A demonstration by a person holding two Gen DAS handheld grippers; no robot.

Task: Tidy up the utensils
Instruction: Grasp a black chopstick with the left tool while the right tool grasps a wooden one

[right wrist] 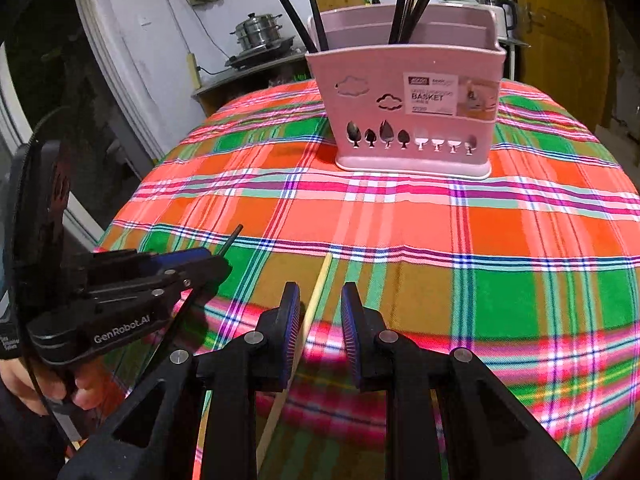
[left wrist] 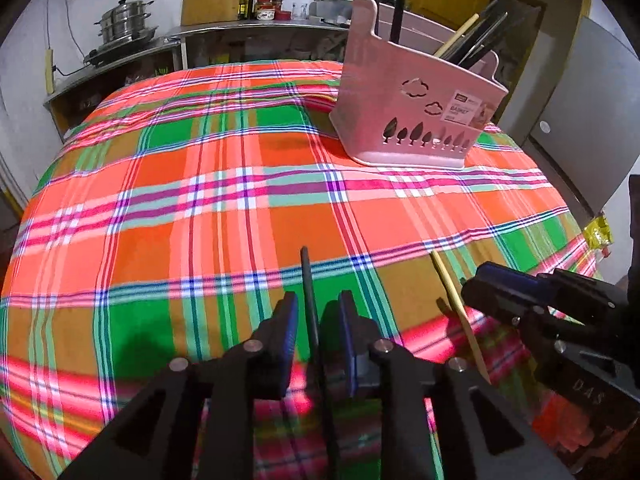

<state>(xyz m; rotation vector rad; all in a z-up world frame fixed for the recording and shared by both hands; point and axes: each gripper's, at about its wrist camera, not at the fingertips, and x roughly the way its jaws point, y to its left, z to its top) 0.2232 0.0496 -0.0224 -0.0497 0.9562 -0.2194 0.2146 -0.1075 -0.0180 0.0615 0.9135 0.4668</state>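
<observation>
A black chopstick [left wrist: 309, 280] lies on the plaid tablecloth, between the open fingers of my left gripper [left wrist: 318, 320]; its tip also shows in the right wrist view [right wrist: 234, 236]. A wooden chopstick [right wrist: 316, 292] lies between the open fingers of my right gripper [right wrist: 320, 312]; it also shows in the left wrist view [left wrist: 452, 292]. Neither is clamped. A pink utensil basket [left wrist: 416, 116] with several black and wooden utensils stands at the far side of the table; the right wrist view shows it straight ahead [right wrist: 412, 104].
The plaid-covered table [left wrist: 200, 184] has rounded edges dropping off left and right. My right gripper shows in the left view [left wrist: 540, 296], my left one in the right view [right wrist: 120, 280]. Behind are a counter with steel pots [left wrist: 124, 20], bottles and a yellow door [right wrist: 560, 32].
</observation>
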